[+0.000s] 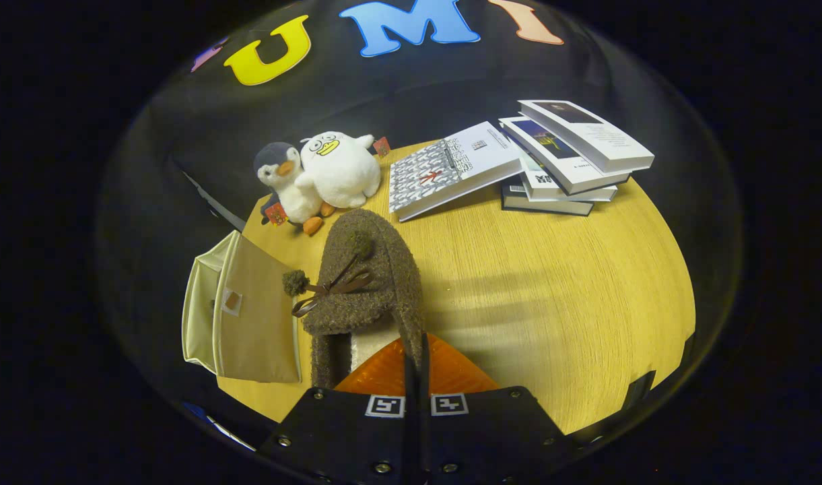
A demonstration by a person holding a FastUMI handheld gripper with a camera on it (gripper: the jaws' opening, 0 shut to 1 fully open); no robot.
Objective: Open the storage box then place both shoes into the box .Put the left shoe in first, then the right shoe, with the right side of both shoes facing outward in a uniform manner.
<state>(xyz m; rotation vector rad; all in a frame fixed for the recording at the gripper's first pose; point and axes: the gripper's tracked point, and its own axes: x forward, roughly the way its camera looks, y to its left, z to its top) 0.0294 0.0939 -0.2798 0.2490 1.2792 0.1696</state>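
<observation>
Beige fabric storage box (246, 316) sits at the near left edge of the round pale wooden table (552, 289), its flap shut; its contents cannot be seen. Just right of it, a brown fuzzy slipper with a pom-pom bow (367, 276) hangs toe-forward, its collar pinched between the gripper (416, 357) fingers, which are pressed together. Beyond lie two plush toys (320, 178) and a stack of books (552, 162), before the black cloth wall.

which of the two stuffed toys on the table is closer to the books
The white duck plush, between the grey penguin plush and the patterned book. The gripper is shut on the brown fuzzy shoe.
</observation>
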